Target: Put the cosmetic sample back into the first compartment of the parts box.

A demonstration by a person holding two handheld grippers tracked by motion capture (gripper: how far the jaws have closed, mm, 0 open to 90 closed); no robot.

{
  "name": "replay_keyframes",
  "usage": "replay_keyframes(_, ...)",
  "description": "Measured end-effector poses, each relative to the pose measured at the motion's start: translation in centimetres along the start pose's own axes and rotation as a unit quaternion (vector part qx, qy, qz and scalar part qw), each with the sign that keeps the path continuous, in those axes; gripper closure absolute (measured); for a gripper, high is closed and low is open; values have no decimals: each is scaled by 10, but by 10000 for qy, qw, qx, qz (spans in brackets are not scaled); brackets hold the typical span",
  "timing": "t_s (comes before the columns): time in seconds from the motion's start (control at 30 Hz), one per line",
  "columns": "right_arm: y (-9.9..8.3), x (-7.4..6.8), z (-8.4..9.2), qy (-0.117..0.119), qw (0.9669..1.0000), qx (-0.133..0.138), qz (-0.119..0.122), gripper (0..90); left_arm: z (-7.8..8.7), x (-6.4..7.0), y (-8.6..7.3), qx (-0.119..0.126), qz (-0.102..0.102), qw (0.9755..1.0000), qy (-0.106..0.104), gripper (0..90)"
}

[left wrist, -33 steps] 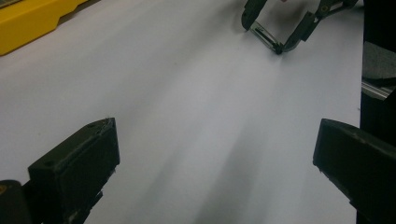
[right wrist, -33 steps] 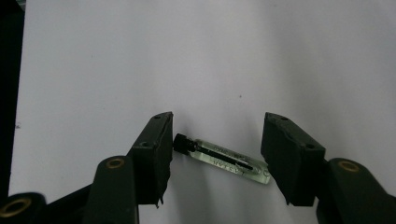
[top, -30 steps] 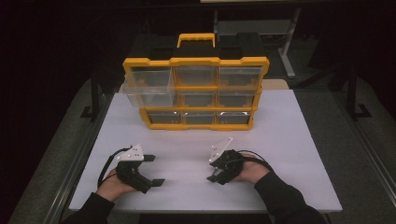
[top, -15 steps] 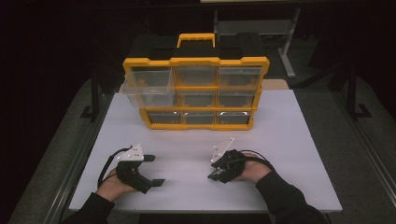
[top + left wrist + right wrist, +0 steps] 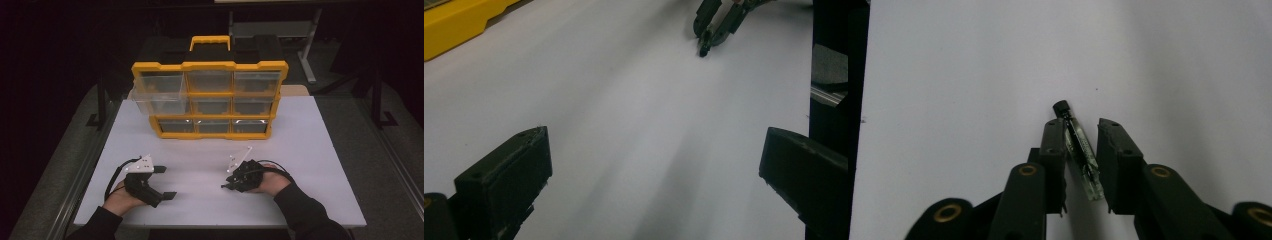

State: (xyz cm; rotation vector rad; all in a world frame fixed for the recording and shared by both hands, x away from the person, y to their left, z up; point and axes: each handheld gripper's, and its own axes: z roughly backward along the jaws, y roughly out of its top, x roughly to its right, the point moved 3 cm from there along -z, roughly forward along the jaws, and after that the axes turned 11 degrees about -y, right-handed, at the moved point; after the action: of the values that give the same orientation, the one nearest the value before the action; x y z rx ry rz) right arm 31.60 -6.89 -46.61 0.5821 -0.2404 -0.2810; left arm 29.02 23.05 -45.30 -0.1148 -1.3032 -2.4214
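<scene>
- Vial (image 5: 1079, 145): small, slim, clear tube with black cap (image 5: 1061, 107); dark markings and a greenish tint along the glass; lying between the jaws of the right gripper (image 5: 1082, 131), cap end poking out past the tips, body slanting back toward the gripper's base. Resting against the left-hand jaw in the right gripper view; narrow gap visible to the other jaw.
- Right gripper (image 5: 235, 180): on the table's near right, held in the right hand (image 5: 270, 182); jaws nearly together around the vial, not seen pressing it from both sides; firm grip cannot be told. Seen also at the top of the left gripper view (image 5: 709, 35), tip down at the table.
- Left gripper (image 5: 165, 182): on the table's near left, held in the left hand (image 5: 120, 199); jaws spread wide, nothing between them but bare table; grey three-cornered plate on top.
- Table (image 5: 310, 150): white top, flat.
- Organiser (image 5: 210, 100): yellow frame, black-and-yellow handle on top, three rows of three clear drawers; standing upright at the far middle of the table, well apart from both grippers.
- Drawer (image 5: 157, 102): middle row, left column, pulled out and jutting past the frame's left edge.
</scene>
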Motion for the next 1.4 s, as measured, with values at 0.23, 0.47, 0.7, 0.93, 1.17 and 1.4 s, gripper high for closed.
replay_keyframes(0.23,-1,1,0,30,10000,12,-65,787,0,0,0,5,-21,10000,19,0)
replay_keyframes(0.47,-1,1,0,47,9999,10,-130,790,0,0,-1,-27,-141,9998,121,0)
replay_keyframes(0.7,-1,2,0,63,9999,13,-152,790,-2,-1,-2,-147,-273,9993,208,0)
replay_keyframes(0.93,3,3,5,43,9993,88,-361,790,-3,-2,-3,-219,-304,9990,235,0)
replay_keyframes(1.17,9,7,14,-110,9982,91,-589,790,-4,-4,-4,-255,-245,9991,246,0)
replay_keyframes(1.4,16,14,25,-279,9963,129,-800,791,-4,-4,-4,-268,-242,9989,290,0)
